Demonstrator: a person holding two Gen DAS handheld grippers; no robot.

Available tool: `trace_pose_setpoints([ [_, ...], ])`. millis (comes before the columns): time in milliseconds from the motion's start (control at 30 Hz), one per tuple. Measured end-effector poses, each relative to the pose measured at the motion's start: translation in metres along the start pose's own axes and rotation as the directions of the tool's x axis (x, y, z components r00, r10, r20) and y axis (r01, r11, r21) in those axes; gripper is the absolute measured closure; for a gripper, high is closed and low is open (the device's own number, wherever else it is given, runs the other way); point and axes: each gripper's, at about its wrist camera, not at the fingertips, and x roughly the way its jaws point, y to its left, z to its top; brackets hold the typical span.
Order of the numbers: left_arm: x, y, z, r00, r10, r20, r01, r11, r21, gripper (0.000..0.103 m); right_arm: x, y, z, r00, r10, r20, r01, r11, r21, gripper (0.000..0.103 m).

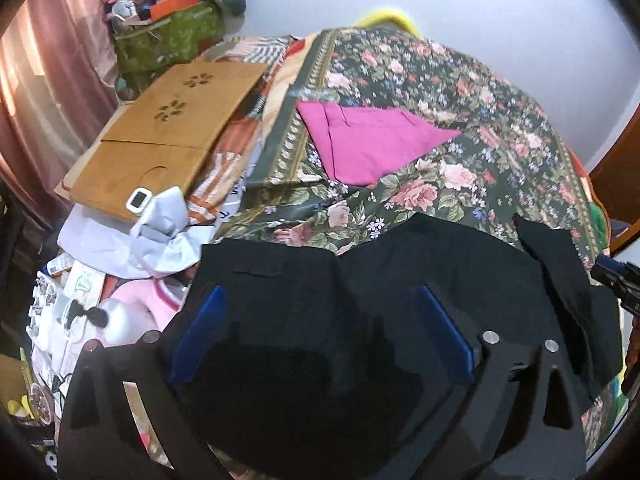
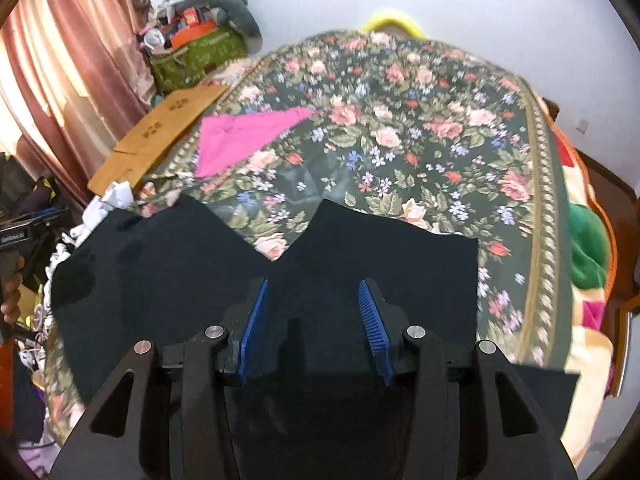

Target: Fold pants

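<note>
black pants (image 2: 180, 264), pink cloth (image 2: 240, 140) beyond, wooden board (image 1: 168, 136)

Black pants (image 2: 360, 248), spread flat on floral bedspread (image 2: 420, 140)

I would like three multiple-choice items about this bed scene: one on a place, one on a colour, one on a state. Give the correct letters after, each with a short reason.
1. Where does the folded pink garment lie?
A. on the floral bedspread, beyond the black pants
B. on the wooden lap desk
C. inside the green bag

2. What colour are the finger pads of the right gripper?
A. red
B. blue
C. white

3. How do the jaws of the left gripper stand?
A. shut on the pink garment
B. shut with nothing between
C. open over the black pants

Key: 1 A, it rests on the flower print past the pants. 2 B, both ribbed pads are blue. 3 C, a wide gap shows between the pads, black cloth below.
</note>
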Motion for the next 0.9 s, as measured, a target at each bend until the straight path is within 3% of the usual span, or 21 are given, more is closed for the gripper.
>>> trace_pose_setpoints([
  [300, 0.051, -0.023, 0.011, 0.997, 0.021, -0.079, -0.015, 0.997, 0.072, 0.006, 0.076, -0.013, 0.043, 0.994, -0.003, -0.107, -0.001, 1.0, -0.03, 0.061],
  [467, 0.064, -0.03, 0.015, 0.996, 0.038, -0.085, -0.029, 0.994, 0.102, 0.006, 0.11, -0.022, 0.056, 0.986, 0.007, -0.167, -0.009, 1.0, -0.015, 0.061],
  [600, 0.069, -0.038, 0.014, 0.995, 0.055, -0.089, -0.042, 0.99, 0.136, 0.006, 0.121, -0.019, 0.057, 0.988, 0.017, -0.155, -0.021, 0.999, -0.027, 0.058],
  [700, 0.069, -0.045, 0.013, 0.995, 0.054, -0.085, -0.04, 0.986, 0.161, 0.006, 0.123, -0.016, 0.057, 0.988, -0.009, -0.156, -0.001, 0.998, -0.064, 0.071],
  [767, 0.066, -0.052, 0.012, 0.995, 0.053, -0.083, -0.038, 0.983, 0.179, 0.006, 0.122, -0.017, 0.054, 0.988, -0.013, -0.153, 0.002, 0.998, -0.069, 0.086],
  [900, 0.059, -0.069, 0.008, 0.995, 0.064, -0.075, -0.045, 0.972, 0.231, 0.006, 0.115, -0.025, 0.05, 0.991, -0.012, -0.13, 0.007, 0.999, -0.039, 0.094],
])
